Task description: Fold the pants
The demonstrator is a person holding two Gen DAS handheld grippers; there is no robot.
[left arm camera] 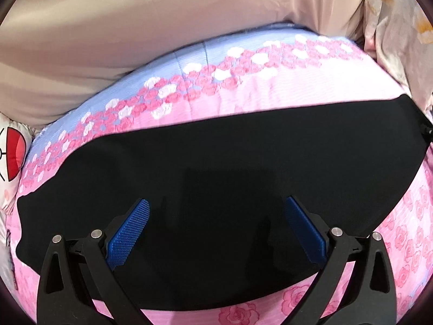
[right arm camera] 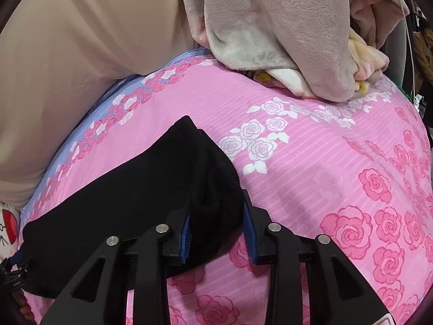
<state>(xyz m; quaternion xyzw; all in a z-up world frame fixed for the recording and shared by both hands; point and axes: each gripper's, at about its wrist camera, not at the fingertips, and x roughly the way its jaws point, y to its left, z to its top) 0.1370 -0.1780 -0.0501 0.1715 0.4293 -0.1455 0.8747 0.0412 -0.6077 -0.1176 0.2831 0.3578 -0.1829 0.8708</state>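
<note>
**Black pants lie folded on a rose-print bed**

The black pants [left arm camera: 216, 189] lie flat across a pink bedsheet [left arm camera: 311, 89] printed with pink and white roses and edged by a pale blue band [left arm camera: 167, 62]. In the left wrist view they form one long dark strip running from the lower left to the upper right, with smooth edges and no visible label or writing on the cloth.

The left claw [left arm camera: 216, 216] hangs over the middle of the pants with its blue ribbed pads [left arm camera: 130, 230] spread wide apart and nothing between them.

In the right wrist view the pants [right arm camera: 121, 203] end in a pointed corner, and a bunched fold of the fabric sits between the pads of the right claw [right arm camera: 216, 214]. The left pad [right arm camera: 186, 233] lies against the cloth and the right pad [right arm camera: 247, 230] is just at its edge, but I cannot tell whether the claw is actually pinching it. A small black buckle [right arm camera: 16, 273] shows at the far left edge of this view.

A beige quilt [left arm camera: 135, 27] rises behind the bed. A heap of grey and pink plush blankets [right arm camera: 284, 40] rests on the far part of the sheet. At the left edge a white cushion [left arm camera: 13, 159] bears a red cartoon mouth; no readable text appears anywhere.
</note>
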